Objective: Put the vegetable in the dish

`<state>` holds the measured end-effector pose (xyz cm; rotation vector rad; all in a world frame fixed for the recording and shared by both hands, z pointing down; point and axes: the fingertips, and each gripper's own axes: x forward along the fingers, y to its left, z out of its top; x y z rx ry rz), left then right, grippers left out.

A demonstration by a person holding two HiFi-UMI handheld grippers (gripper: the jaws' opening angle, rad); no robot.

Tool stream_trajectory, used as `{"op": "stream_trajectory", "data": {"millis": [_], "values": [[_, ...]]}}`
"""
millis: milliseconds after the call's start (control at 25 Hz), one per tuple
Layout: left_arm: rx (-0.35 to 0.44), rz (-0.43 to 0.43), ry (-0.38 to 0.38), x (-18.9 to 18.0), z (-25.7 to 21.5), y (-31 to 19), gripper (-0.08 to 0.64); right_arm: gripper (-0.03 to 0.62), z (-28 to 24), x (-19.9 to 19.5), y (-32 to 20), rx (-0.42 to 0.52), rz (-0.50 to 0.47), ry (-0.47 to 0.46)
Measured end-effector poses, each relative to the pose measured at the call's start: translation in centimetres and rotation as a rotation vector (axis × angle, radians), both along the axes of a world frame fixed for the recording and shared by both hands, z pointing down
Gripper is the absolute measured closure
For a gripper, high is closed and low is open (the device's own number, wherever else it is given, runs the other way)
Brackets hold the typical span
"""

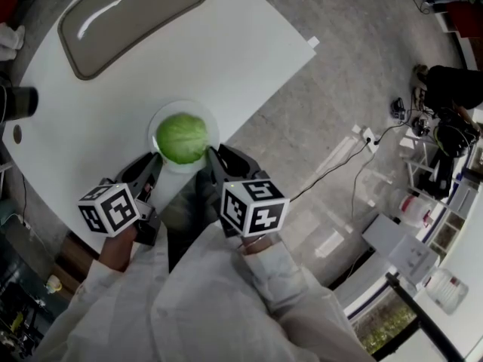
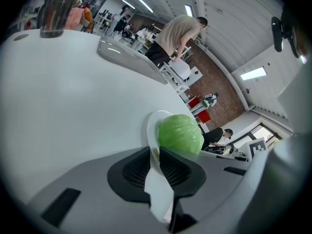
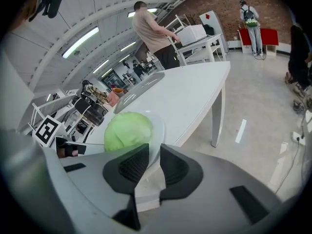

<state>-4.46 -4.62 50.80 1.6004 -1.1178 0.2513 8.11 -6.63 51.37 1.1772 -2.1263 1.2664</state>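
Observation:
A round green leafy vegetable (image 1: 181, 137) lies in a white dish (image 1: 161, 118) at the near edge of the white table (image 1: 90, 127). My left gripper (image 1: 155, 166) is shut on the dish's near-left rim and my right gripper (image 1: 213, 157) on its near-right rim. In the left gripper view the rim of the dish (image 2: 151, 129) runs between the jaws of the left gripper (image 2: 157, 156), with the vegetable (image 2: 180, 134) just beyond. The right gripper view has the right gripper (image 3: 153, 156) pinching the dish (image 3: 159, 128) beside the vegetable (image 3: 126, 129).
A grey-rimmed tray (image 1: 132, 17) lies at the table's far side, and a dark cup (image 1: 19, 102) stands at its left edge. The floor to the right holds cables, a power strip (image 1: 366, 136) and shelving. A person (image 3: 153, 30) stands at another table beyond.

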Motion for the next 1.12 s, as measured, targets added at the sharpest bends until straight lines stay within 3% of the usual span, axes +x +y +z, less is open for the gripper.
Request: {"op": "stream_trajectory", "data": {"millis": [360, 1120], "values": [[0.007, 0.040, -0.032, 0.2, 0.1, 0.5, 0.503, 0.518, -0.1, 0.0, -0.1, -0.010, -0.007, 0.011], [0.120, -0.060, -0.064, -4.1, -3.3, -0.3, 0.503, 0.518, -3.8, -4.7, -2.3, 0.089, -0.140, 0.013]]}}
